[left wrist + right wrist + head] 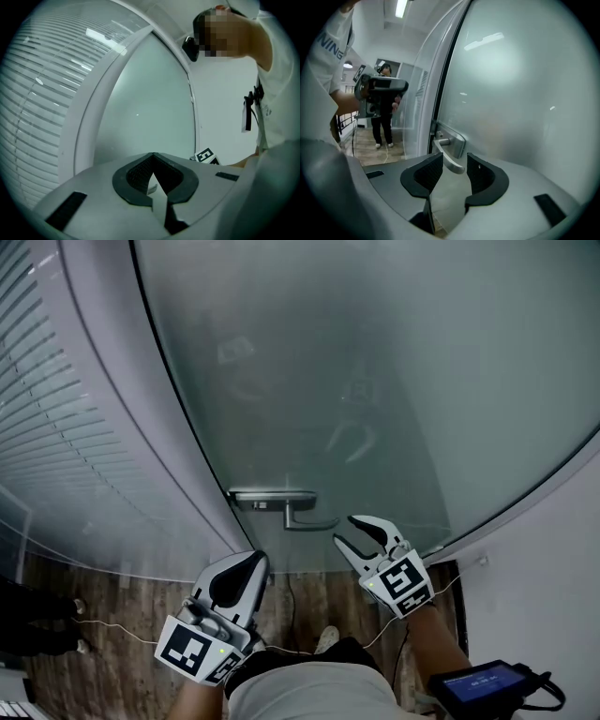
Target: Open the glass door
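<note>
The right claw [346, 530] gapes open at the frosted glass door's [375, 381] silver metal lever handle [302, 519]; the left claw [255, 563] is closed, empty.

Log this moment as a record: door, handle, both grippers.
door: frosted glass door, looks closed
handle: metal lever handle, level, near the door's left edge
right gripper: right gripper open, jaws apart at the lever's free end, pads not pressing on it
left gripper: left gripper shut, empty, clear of the handle
</note>
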Motion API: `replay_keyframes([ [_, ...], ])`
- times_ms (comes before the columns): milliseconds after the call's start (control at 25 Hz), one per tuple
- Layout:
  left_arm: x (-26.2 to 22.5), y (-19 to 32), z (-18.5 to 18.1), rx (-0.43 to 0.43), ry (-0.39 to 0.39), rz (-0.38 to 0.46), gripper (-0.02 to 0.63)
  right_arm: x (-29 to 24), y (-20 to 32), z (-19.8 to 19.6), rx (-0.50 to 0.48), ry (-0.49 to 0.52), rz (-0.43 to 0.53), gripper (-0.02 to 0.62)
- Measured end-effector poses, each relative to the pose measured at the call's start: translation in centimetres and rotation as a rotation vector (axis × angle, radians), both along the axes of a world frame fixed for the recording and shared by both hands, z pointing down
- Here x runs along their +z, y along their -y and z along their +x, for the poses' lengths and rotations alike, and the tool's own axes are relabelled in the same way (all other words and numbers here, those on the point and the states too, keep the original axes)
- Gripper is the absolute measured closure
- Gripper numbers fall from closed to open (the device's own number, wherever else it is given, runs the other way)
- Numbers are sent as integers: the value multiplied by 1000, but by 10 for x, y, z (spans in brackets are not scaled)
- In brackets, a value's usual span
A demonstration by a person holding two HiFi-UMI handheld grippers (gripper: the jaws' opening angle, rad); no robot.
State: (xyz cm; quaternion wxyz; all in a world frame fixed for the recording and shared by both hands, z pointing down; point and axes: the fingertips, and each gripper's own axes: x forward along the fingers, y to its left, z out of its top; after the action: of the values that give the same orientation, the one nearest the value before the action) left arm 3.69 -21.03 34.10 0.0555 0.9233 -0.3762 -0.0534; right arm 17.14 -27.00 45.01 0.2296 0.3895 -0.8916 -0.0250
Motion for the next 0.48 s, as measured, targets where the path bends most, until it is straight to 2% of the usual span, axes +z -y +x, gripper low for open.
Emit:
replay_keyframes([
  [240, -1, 9, -6, 44, -21, -17, 606, 22, 13, -8, 12, -179, -4, 453],
  [480, 0, 10, -6, 52, -30, -26, 606, 28, 18, -9, 10, -257, 16, 454],
])
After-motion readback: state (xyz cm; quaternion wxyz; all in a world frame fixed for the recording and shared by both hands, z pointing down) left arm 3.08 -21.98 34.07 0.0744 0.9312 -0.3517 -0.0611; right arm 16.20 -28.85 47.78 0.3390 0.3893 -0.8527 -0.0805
